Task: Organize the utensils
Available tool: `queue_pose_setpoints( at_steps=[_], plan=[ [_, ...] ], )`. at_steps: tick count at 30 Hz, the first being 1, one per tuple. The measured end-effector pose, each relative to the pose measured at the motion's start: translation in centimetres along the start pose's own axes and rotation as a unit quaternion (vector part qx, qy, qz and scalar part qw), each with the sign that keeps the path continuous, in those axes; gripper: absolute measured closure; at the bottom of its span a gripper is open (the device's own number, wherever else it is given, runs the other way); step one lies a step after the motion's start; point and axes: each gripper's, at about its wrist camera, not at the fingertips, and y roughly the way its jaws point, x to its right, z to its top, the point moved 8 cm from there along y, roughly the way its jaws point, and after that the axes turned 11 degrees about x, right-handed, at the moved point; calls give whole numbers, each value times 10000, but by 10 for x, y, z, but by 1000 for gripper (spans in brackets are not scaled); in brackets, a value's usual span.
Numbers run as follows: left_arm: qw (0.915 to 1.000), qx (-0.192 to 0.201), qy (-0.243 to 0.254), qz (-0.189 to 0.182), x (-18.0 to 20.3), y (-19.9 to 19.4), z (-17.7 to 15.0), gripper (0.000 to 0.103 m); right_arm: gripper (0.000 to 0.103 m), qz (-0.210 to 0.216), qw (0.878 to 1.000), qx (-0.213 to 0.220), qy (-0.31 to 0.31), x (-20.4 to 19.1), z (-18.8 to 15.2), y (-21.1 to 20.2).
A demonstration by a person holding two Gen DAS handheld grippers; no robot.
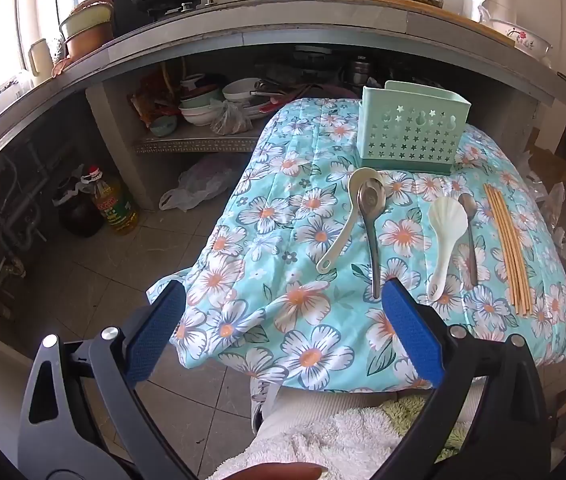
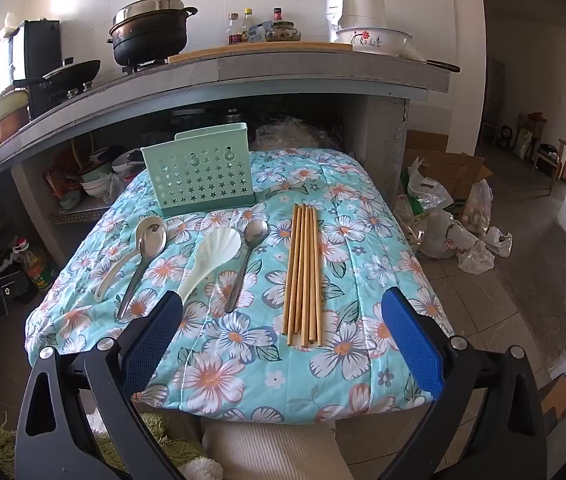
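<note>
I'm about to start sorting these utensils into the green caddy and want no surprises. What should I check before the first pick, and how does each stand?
1. Left gripper open and empty: ok.
2. Right gripper open and empty: ok.
3. Green caddy upright at the far end of the floral cloth: ok.
4. Caddy empty inside: cannot tell, only its outer wall shows.
5. Chopsticks bundled side by side, clear of the spoons: ok.
6. Large metal spoon lying apart: not ok, its bowl lies on the cream ladle.

A mint-green star-punched utensil holder (image 2: 199, 176), tan chopsticks (image 2: 303, 272) and a white rice paddle (image 2: 211, 256) lie on a turquoise flowered cloth (image 2: 243, 364).
</note>
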Motion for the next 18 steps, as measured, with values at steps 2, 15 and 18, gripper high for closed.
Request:
queue_pose_setpoints(
  at_steps=[2, 15, 18],
  plan=[
    [10000, -7, -4, 1, 0, 0, 0, 8, 6, 7, 10000, 0, 15, 0, 0, 0],
    [10000, -43, -27, -18, 0, 0, -1, 8, 6, 4, 10000, -10, 8, 0, 0, 0],
    [10000, -45, -25, -23, 0, 0, -1, 8, 6, 3, 10000, -12, 8, 0, 0, 0]
  ],
)
